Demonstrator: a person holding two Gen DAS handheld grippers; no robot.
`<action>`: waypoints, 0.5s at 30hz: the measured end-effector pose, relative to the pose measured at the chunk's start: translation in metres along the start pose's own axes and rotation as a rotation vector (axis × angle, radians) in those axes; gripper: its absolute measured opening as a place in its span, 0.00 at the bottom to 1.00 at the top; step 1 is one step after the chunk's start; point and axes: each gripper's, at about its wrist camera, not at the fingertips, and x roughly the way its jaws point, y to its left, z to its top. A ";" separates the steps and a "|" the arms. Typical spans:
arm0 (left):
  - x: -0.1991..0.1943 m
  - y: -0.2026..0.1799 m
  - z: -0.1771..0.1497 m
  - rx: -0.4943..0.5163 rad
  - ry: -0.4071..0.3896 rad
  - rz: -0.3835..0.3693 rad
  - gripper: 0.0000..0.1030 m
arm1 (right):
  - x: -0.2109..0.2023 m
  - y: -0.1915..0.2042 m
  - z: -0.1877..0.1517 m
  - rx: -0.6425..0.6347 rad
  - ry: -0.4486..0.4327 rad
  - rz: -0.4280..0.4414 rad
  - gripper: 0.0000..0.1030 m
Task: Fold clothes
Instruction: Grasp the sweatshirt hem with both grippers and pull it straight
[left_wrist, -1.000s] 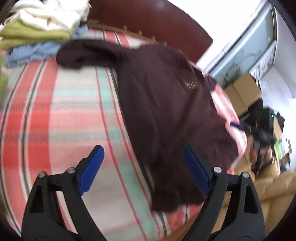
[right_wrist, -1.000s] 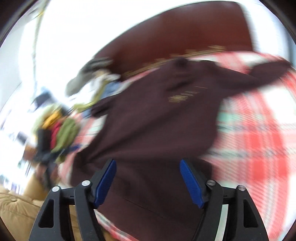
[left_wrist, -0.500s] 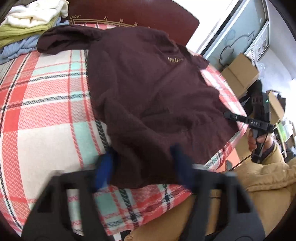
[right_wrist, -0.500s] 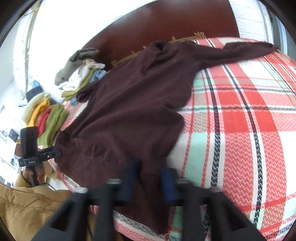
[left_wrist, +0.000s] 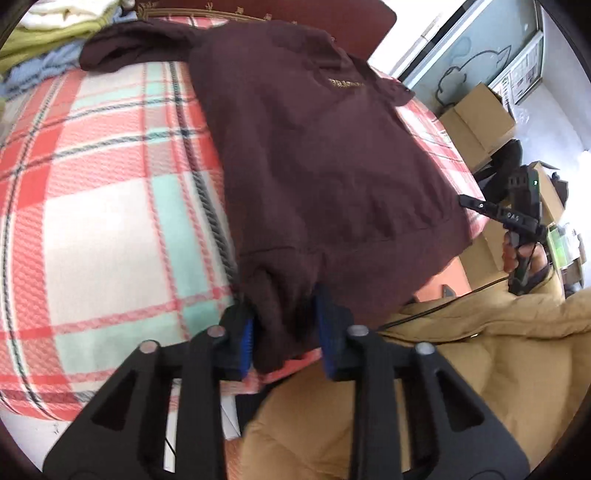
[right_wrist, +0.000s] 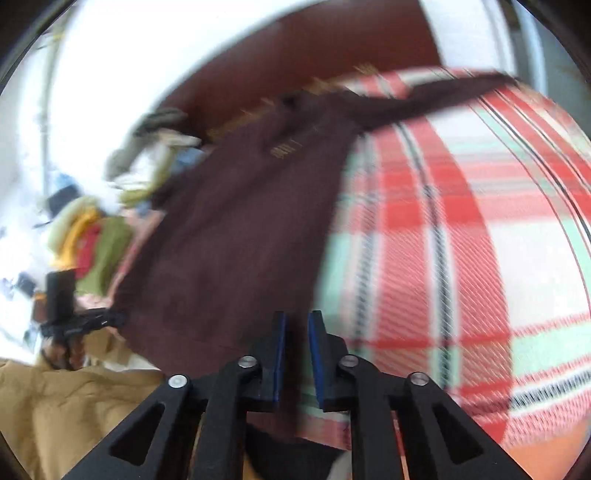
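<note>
A dark maroon sweatshirt lies spread on a plaid blanket, its collar toward the headboard and one sleeve stretched sideways. My left gripper has a bunched fold of the hem at one lower corner between its blue pads; the jaws are opening slightly, with the cloth still filling the gap. In the blurred right wrist view, my right gripper pinches the sweatshirt at the other hem corner. Its narrow jaws are opening a little, with cloth between them. Each view shows the other gripper at the bed's edge.
Folded clothes are piled by the dark wooden headboard at the blanket's far corner, with more coloured garments beside the bed. Cardboard boxes stand on the floor. A person's tan padded jacket is close below both grippers.
Both grippers stood wide open a second ago and have since closed on the hem corners. The hem now bunches at the near bed edge, pulled toward the person.
</note>
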 end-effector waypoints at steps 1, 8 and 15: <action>-0.007 0.000 0.001 0.016 -0.028 0.026 0.46 | -0.001 -0.004 0.002 0.013 -0.002 -0.019 0.33; -0.060 -0.004 0.042 0.140 -0.250 0.126 0.83 | -0.033 0.027 0.069 -0.154 -0.158 -0.017 0.45; -0.036 -0.004 0.150 0.212 -0.277 0.149 0.83 | 0.005 0.048 0.190 -0.185 -0.196 0.147 0.58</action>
